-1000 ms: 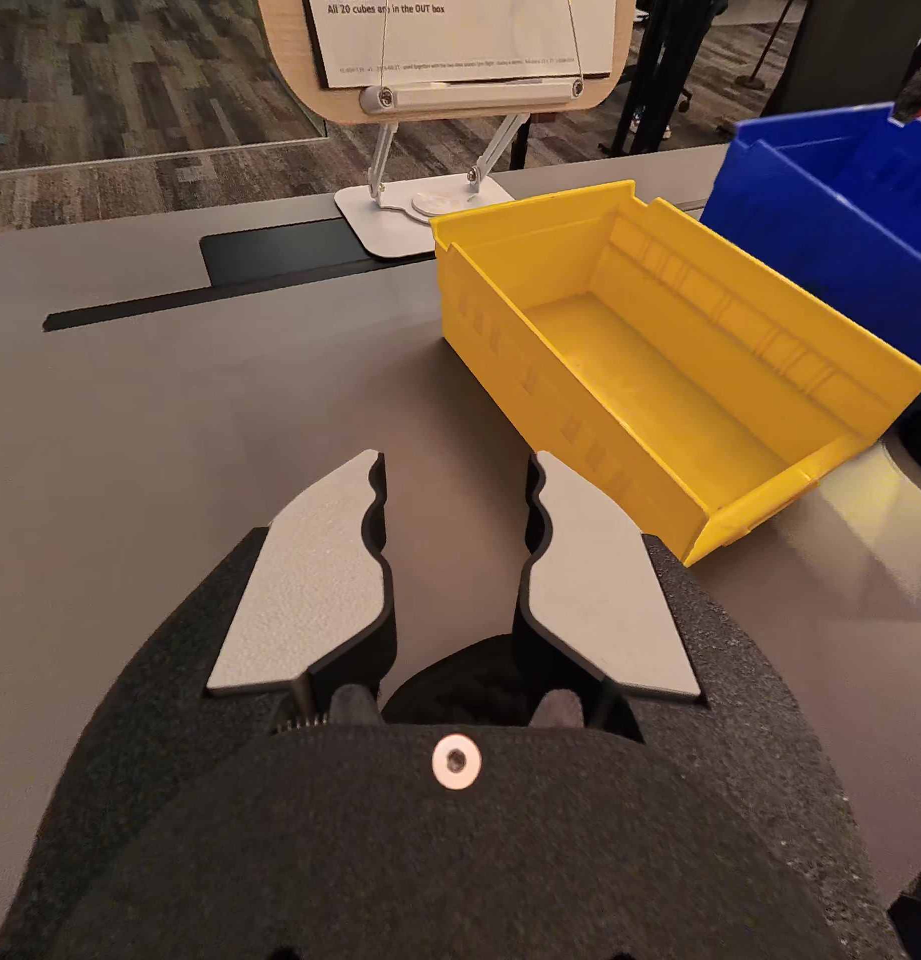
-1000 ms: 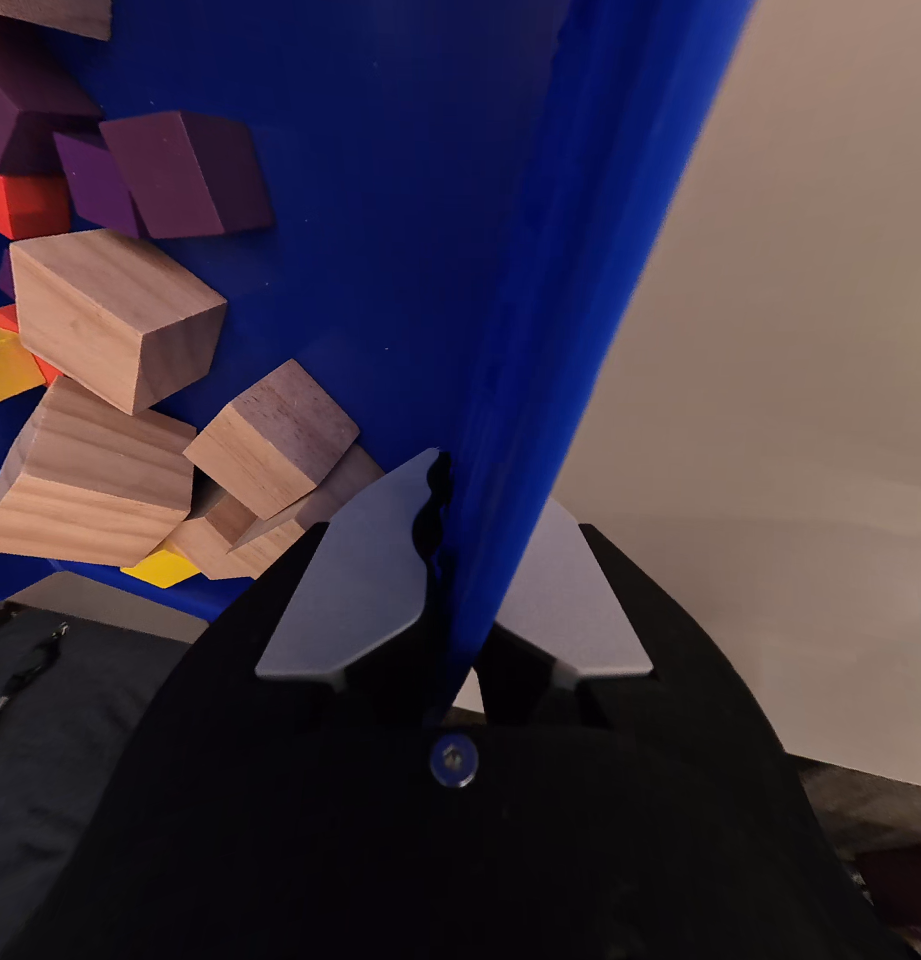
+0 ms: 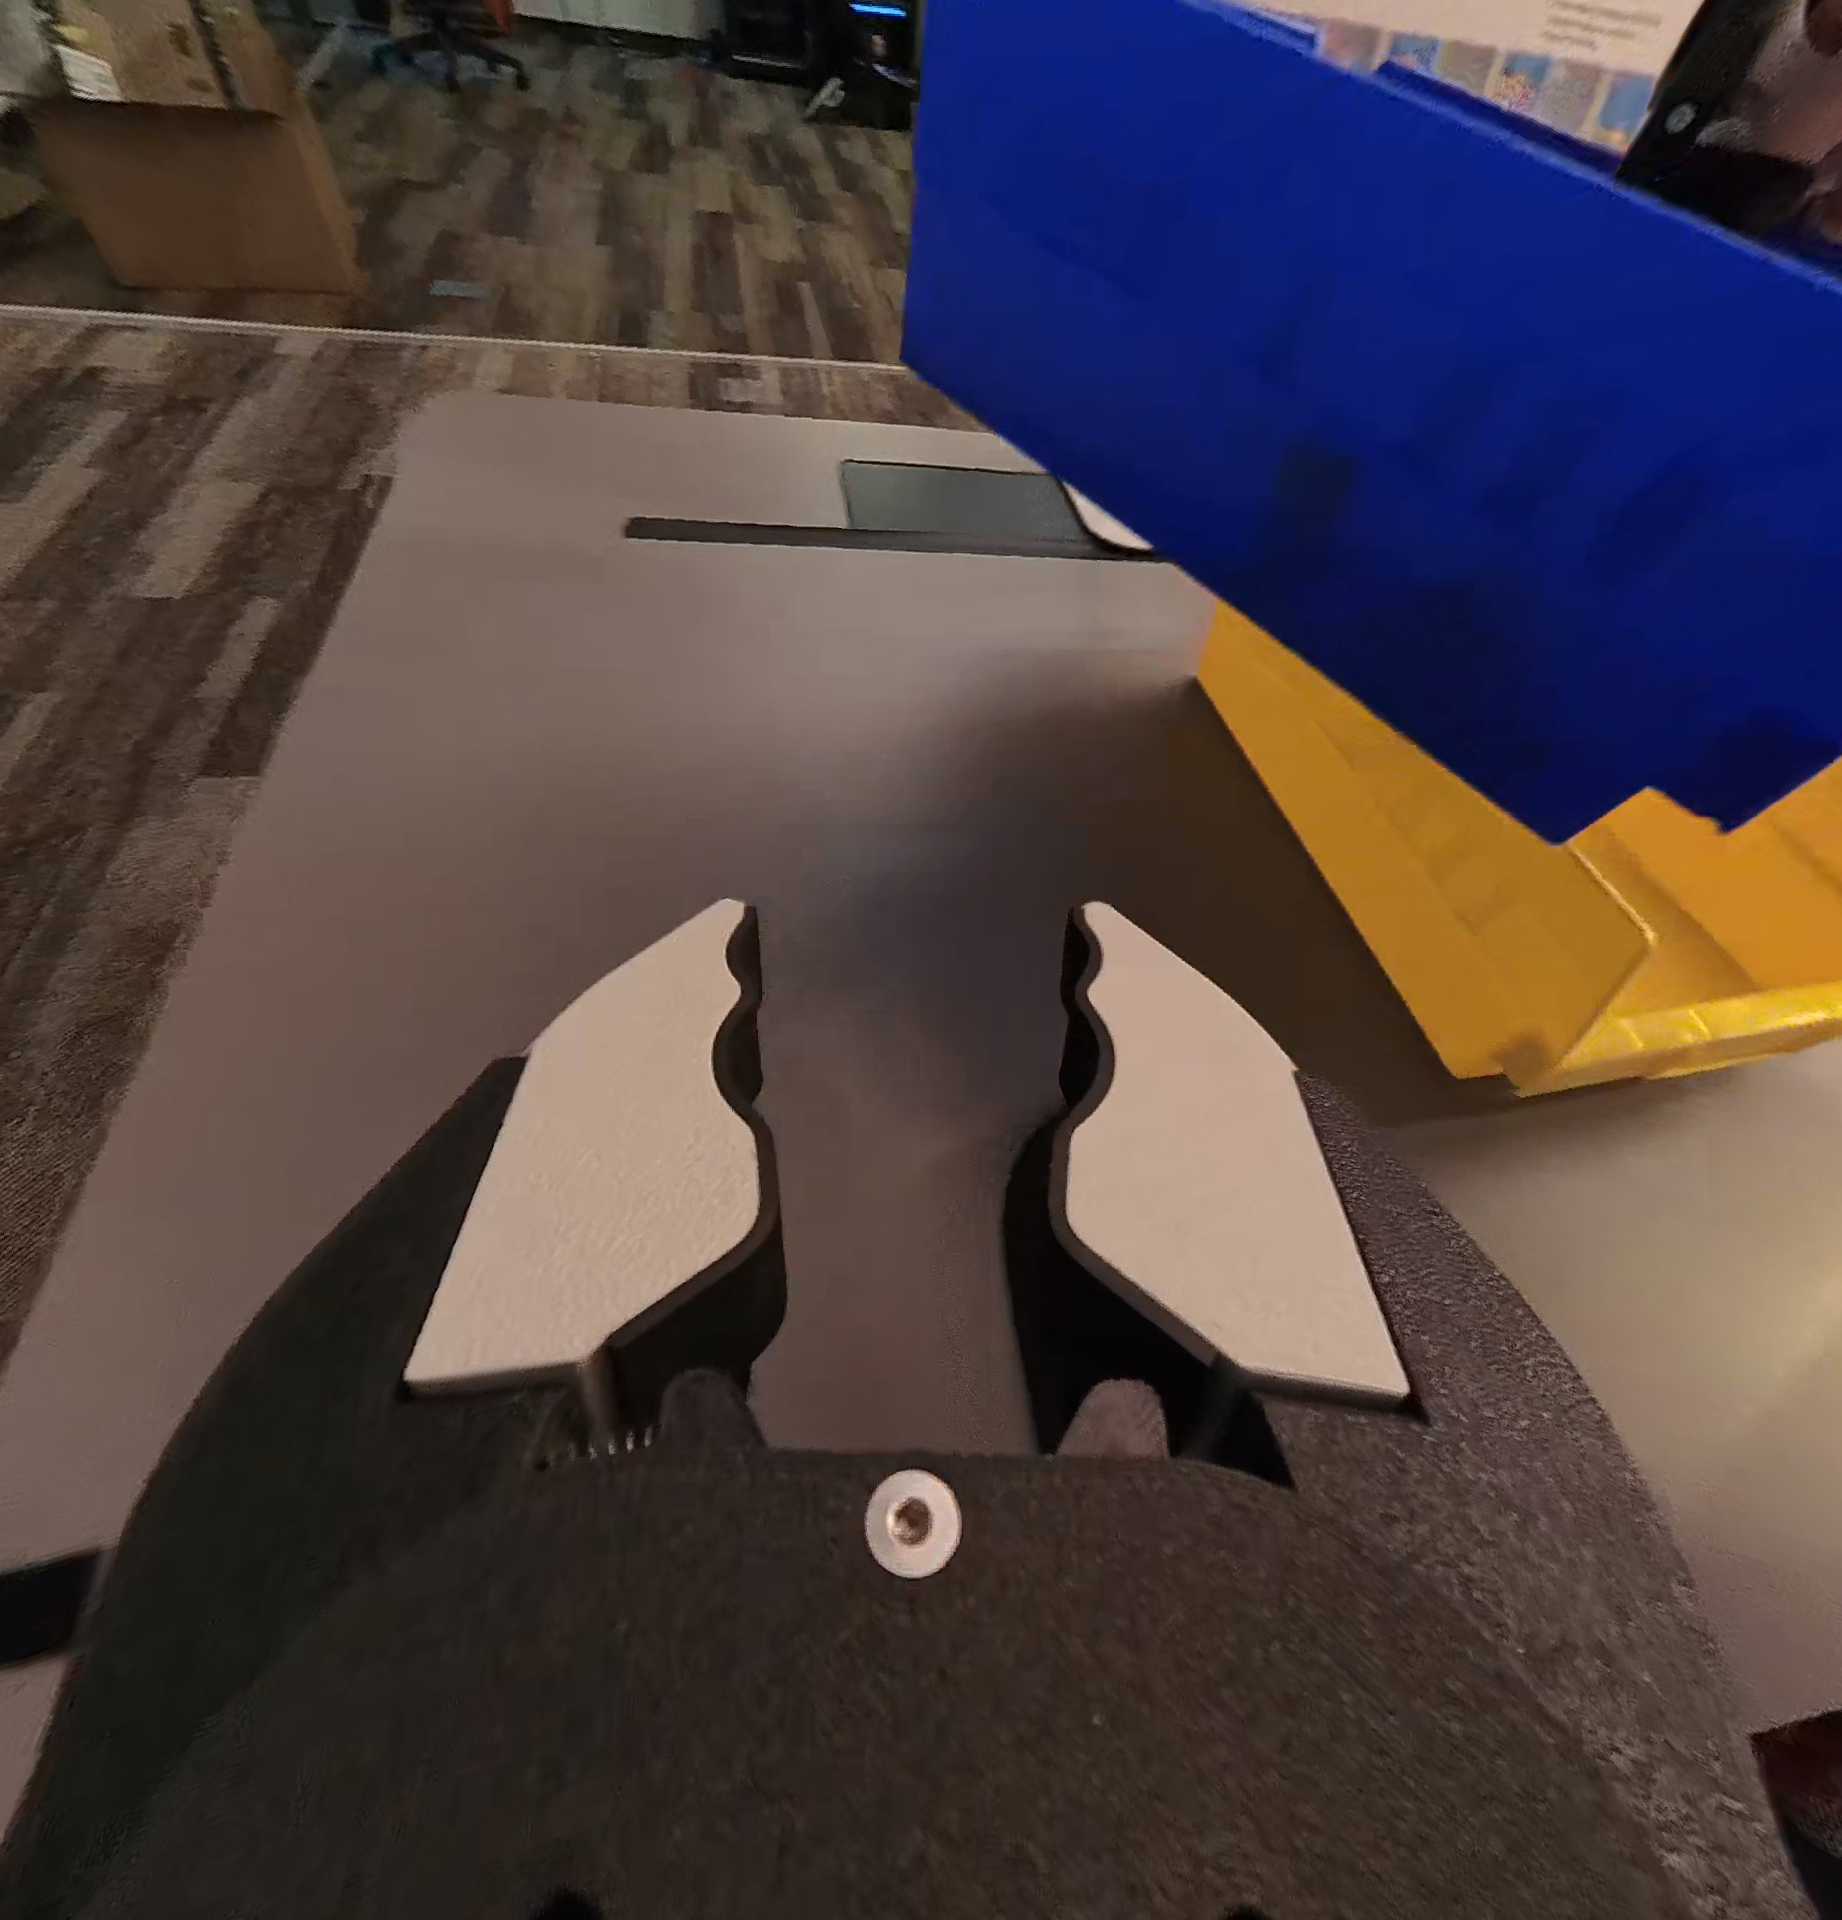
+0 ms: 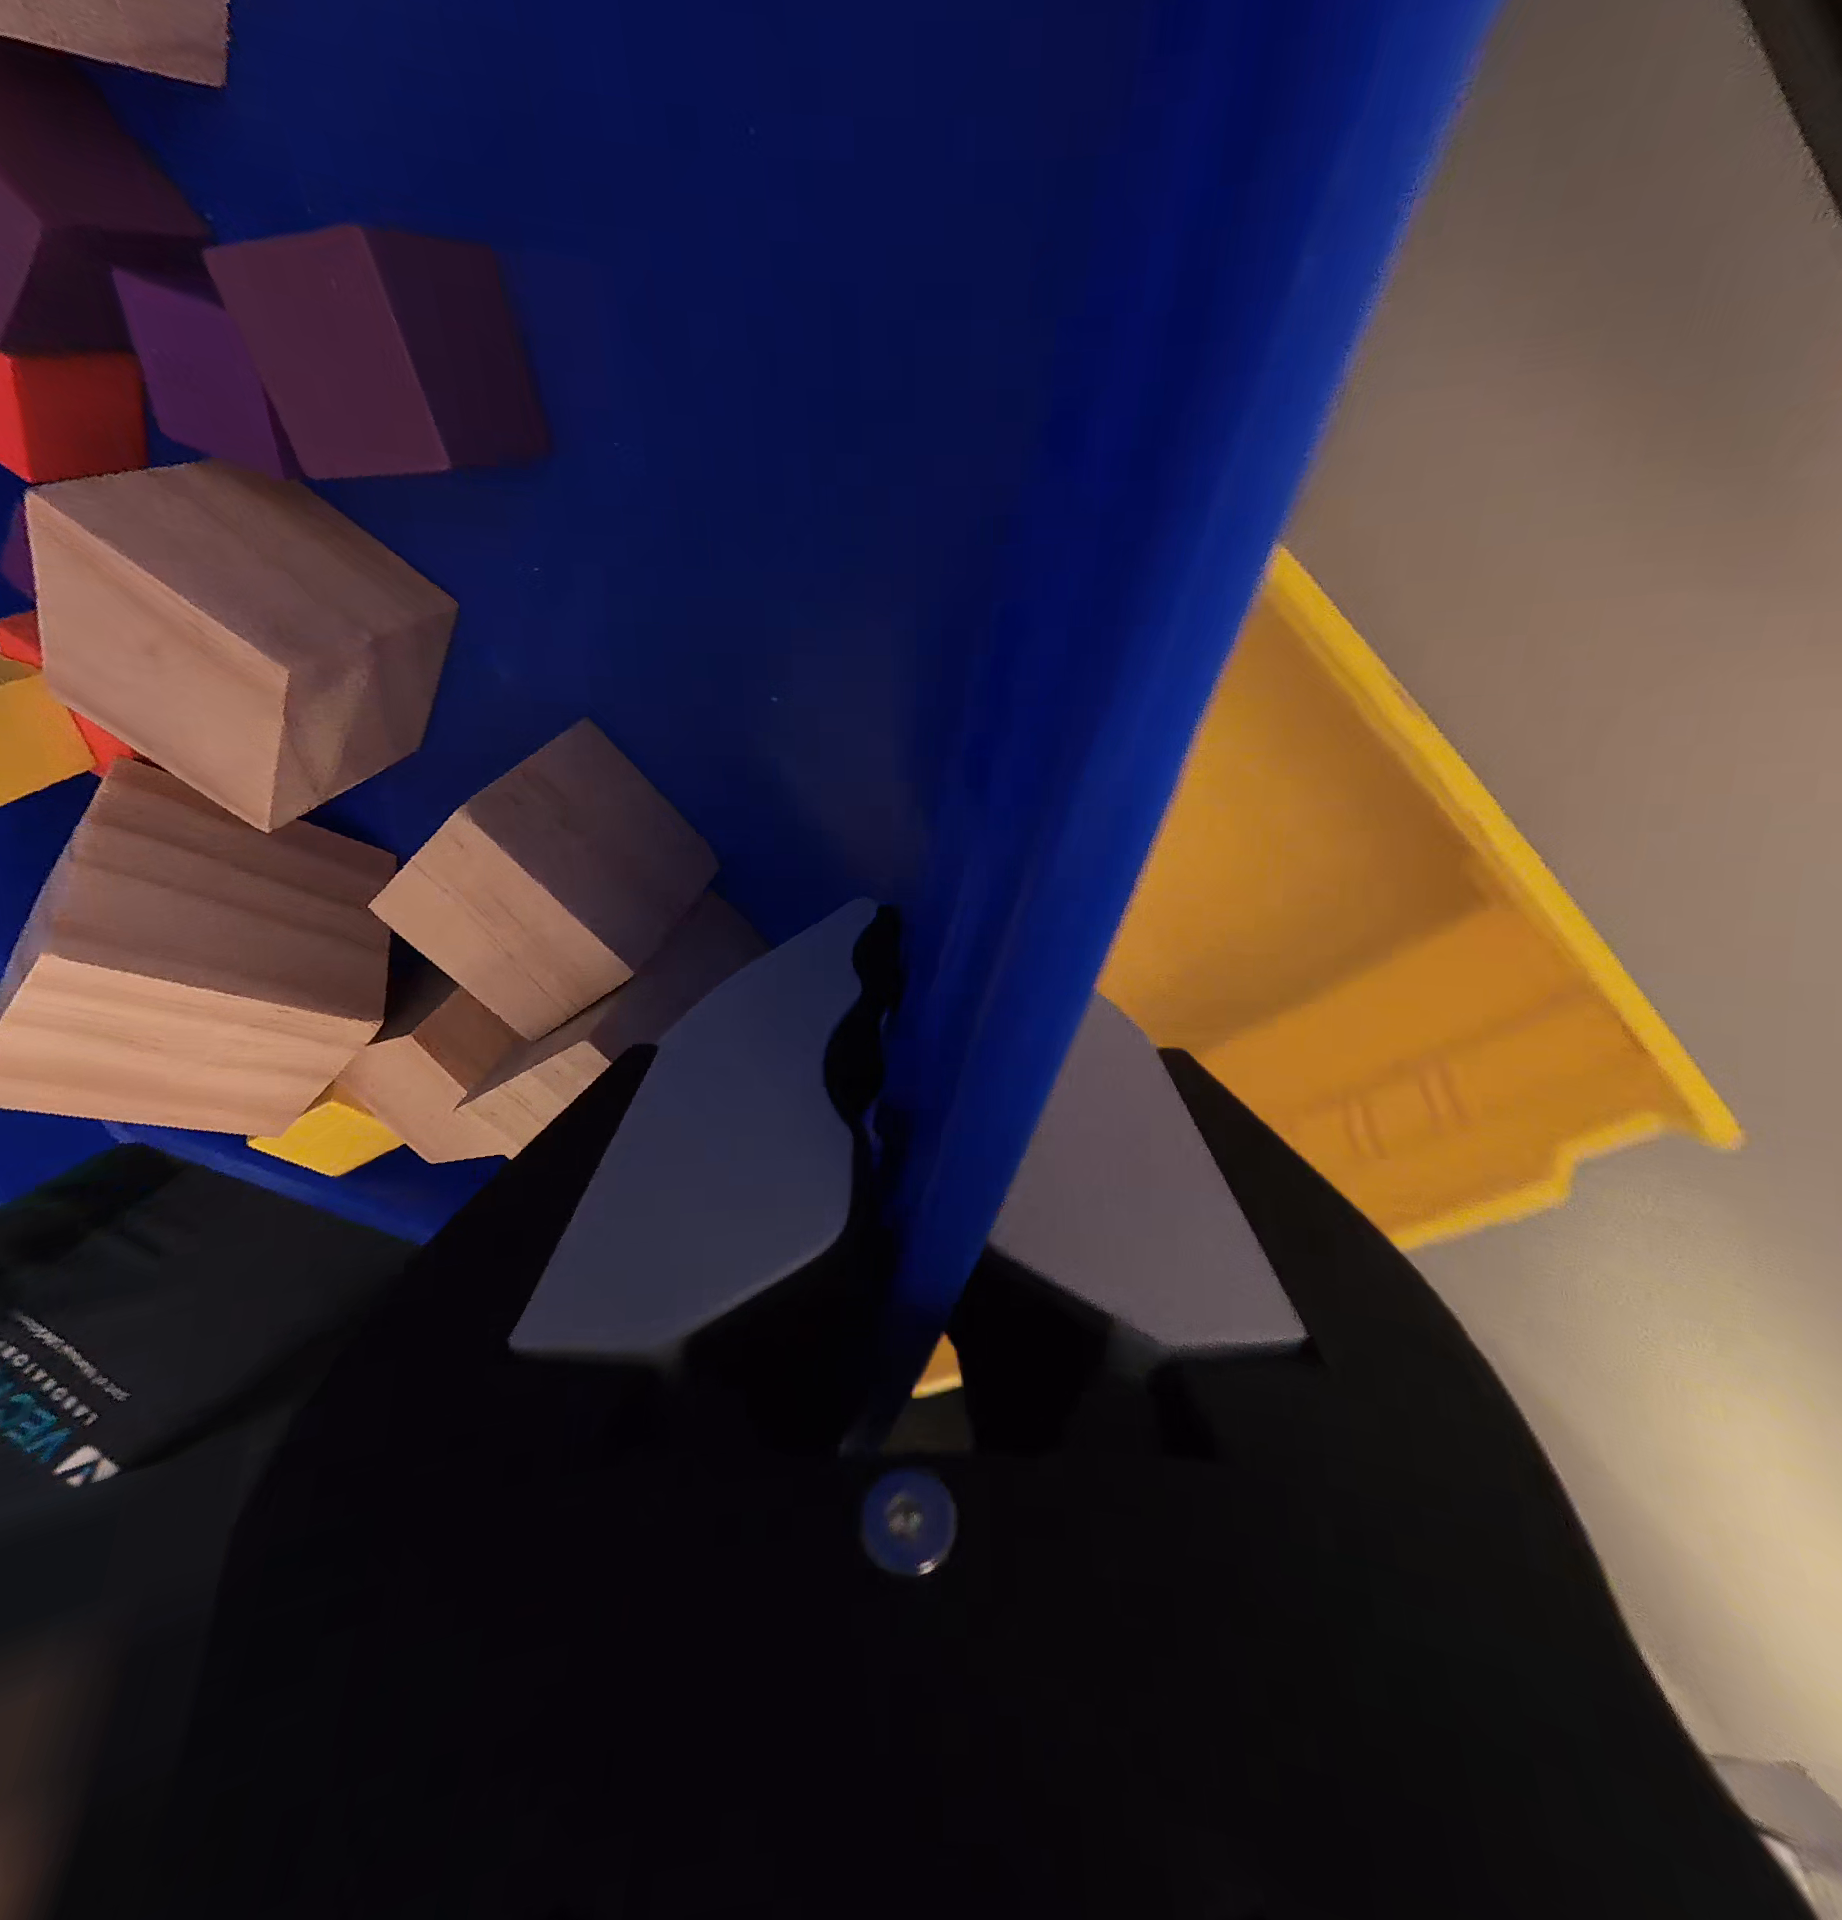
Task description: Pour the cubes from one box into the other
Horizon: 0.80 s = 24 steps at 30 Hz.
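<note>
The right tongs [image 4: 901,1049] are clamped on the side wall of the blue box [image 4: 896,416], one finger inside among the cubes and one outside, and hold it tilted in the air over the yellow box [image 3: 1519,935], which stands on the tabletop [image 3: 688,727]. The left tongs [image 3: 912,977] hang apart over bare tabletop, gripping nothing, well to the side of both boxes. The risk, as I judge it, lies in that single thin-wall grip: a loaded box could twist or slip between the fingers as the cubes shift, and if the pouring edge does not sit over the yellow box, cubes would bounce onto the tabletop; the yellow box is unbraced and could slide if knocked. Counted: two boxes, two tongs. Of the cubes [image 4: 231,634] in the right wrist view, about five plain wood, three purple, two yellow and at least one red show; more may be hidden.
</note>
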Each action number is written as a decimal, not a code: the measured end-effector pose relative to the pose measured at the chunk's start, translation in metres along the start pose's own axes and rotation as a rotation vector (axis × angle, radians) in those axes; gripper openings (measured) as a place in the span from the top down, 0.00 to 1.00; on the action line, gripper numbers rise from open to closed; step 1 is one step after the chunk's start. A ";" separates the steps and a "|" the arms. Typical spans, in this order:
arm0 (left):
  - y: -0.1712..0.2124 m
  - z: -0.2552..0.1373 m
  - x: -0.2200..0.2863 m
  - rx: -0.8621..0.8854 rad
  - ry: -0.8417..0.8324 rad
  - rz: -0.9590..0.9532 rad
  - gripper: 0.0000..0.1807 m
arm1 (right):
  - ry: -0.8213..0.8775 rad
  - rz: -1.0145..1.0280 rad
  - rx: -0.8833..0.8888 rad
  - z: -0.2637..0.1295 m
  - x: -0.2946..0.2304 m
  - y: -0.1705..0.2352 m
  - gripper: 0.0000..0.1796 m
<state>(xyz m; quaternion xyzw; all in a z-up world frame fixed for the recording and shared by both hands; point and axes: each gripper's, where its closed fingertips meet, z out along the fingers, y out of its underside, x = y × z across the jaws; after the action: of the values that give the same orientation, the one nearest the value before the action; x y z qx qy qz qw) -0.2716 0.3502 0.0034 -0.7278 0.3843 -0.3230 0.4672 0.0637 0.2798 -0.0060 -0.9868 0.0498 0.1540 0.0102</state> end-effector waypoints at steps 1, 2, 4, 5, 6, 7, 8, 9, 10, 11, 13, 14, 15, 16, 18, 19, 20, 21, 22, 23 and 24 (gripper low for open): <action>0.000 -0.006 -0.008 0.009 -0.022 -0.009 0.69 | 0.001 -0.019 -0.005 0.005 -0.012 -0.013 0.97; 0.000 -0.012 -0.016 0.017 -0.044 -0.018 0.69 | 0.000 -0.037 -0.008 0.010 -0.023 -0.026 0.97; 0.000 -0.023 -0.032 0.036 -0.085 -0.039 0.69 | -0.010 -0.066 -0.013 0.021 -0.045 -0.048 0.97; 0.001 -0.028 -0.039 0.043 -0.101 -0.050 0.69 | -0.015 -0.081 -0.017 0.026 -0.054 -0.057 0.97; 0.001 -0.033 -0.045 0.051 -0.112 -0.062 0.69 | -0.022 -0.089 -0.020 0.032 -0.063 -0.066 0.97; 0.001 -0.036 -0.050 0.057 -0.119 -0.073 0.69 | -0.026 -0.098 -0.022 0.038 -0.070 -0.074 0.97; 0.001 -0.039 -0.054 0.059 -0.122 -0.080 0.69 | -0.031 -0.105 -0.024 0.045 -0.076 -0.081 0.97; 0.001 -0.040 -0.057 0.058 -0.126 -0.081 0.69 | -0.035 -0.109 -0.025 0.051 -0.081 -0.087 0.97; 0.000 -0.041 -0.059 0.057 -0.133 -0.074 0.69 | -0.037 -0.109 -0.027 0.059 -0.085 -0.092 0.97; 0.001 -0.041 -0.062 0.051 -0.145 -0.057 0.69 | -0.039 -0.106 -0.031 0.066 -0.087 -0.096 0.97; 0.003 -0.039 -0.068 0.024 -0.194 -0.005 0.68 | -0.040 -0.090 -0.039 0.082 -0.088 -0.101 0.96; 0.003 -0.037 -0.070 0.017 -0.211 0.016 0.67 | -0.036 -0.079 -0.041 0.090 -0.086 -0.103 0.97; 0.003 -0.035 -0.070 0.016 -0.212 0.020 0.67 | -0.031 -0.064 -0.041 0.098 -0.084 -0.105 0.97; 0.003 -0.032 -0.068 0.024 -0.195 0.006 0.67 | -0.023 -0.047 -0.039 0.106 -0.080 -0.107 0.96; -0.001 -0.026 -0.062 0.064 -0.137 -0.041 0.67 | 0.001 -0.025 -0.038 0.120 -0.074 -0.108 0.97; -0.002 -0.022 -0.059 0.076 -0.116 -0.059 0.67 | 0.011 -0.015 -0.041 0.127 -0.071 -0.108 0.97; -0.001 -0.018 -0.059 0.068 -0.116 -0.069 0.68 | 0.021 -0.001 -0.048 0.134 -0.069 -0.107 0.97; 0.001 -0.013 -0.061 0.048 -0.134 -0.063 0.68 | 0.027 0.018 -0.054 0.139 -0.067 -0.106 0.97; 0.002 -0.008 -0.060 0.040 -0.144 -0.043 0.68 | 0.031 0.035 -0.058 0.144 -0.066 -0.105 0.96; 0.000 -0.002 -0.057 0.051 -0.142 -0.034 0.69 | 0.031 0.048 -0.057 0.149 -0.066 -0.105 0.96; -0.002 0.004 -0.053 0.059 -0.130 -0.048 0.69 | 0.031 0.055 -0.042 0.152 -0.066 -0.107 0.97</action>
<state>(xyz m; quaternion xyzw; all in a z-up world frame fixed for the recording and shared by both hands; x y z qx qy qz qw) -0.2943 0.3979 -0.0023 -0.7421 0.3258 -0.2974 0.5047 -0.0343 0.3977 -0.1301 -0.9873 0.0737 0.1400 -0.0156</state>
